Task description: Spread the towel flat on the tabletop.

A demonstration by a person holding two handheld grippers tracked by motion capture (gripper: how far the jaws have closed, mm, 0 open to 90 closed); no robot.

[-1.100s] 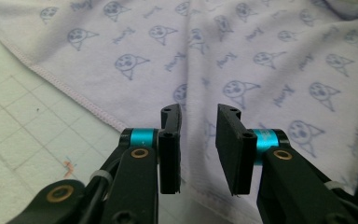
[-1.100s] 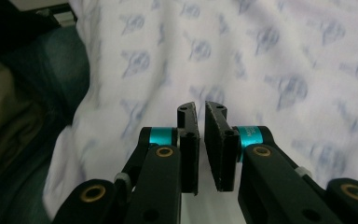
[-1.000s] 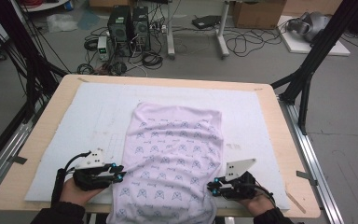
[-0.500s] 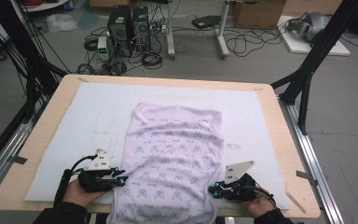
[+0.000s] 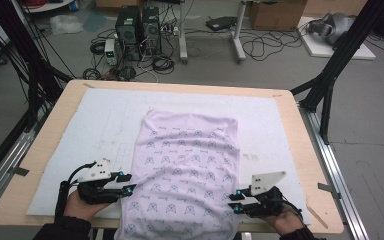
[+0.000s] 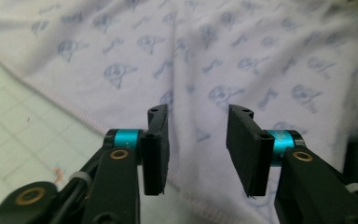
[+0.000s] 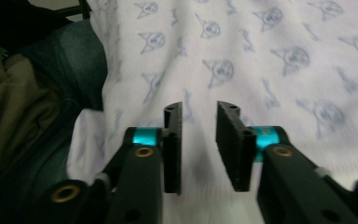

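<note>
A pale pink cloth with small blue cat-face prints [image 5: 187,170] lies flat in the middle of a white foam mat [image 5: 100,125], which sits on a light wooden table [image 5: 55,120]. The near end of the cloth hangs over the near edge of the table, so that part is cut off at the bottom of the high view.

The left gripper [image 5: 128,183] is at the near left edge of the cloth. Its jaws are spread apart and have just been opening. In the left gripper view [image 6: 198,149] the cloth lies under the gap, and the stitched hem runs below the left jaw. The pads do not press on the cloth. The hand that holds it is partly hidden under the black body and the grey three-cornered plate.

The right gripper [image 5: 236,201] is at the near right edge of the cloth. Its jaws stand a little apart and have just been opening too. In the right gripper view [image 7: 199,144] the cloth shows through the narrow gap, and nothing is pinched. The prints there look blurry. At the left of that view, the cloth drops off the table edge beside the person's blue jeans [image 7: 70,60] and an olive jacket [image 7: 14,102], which are dark and hard to make out.
</note>
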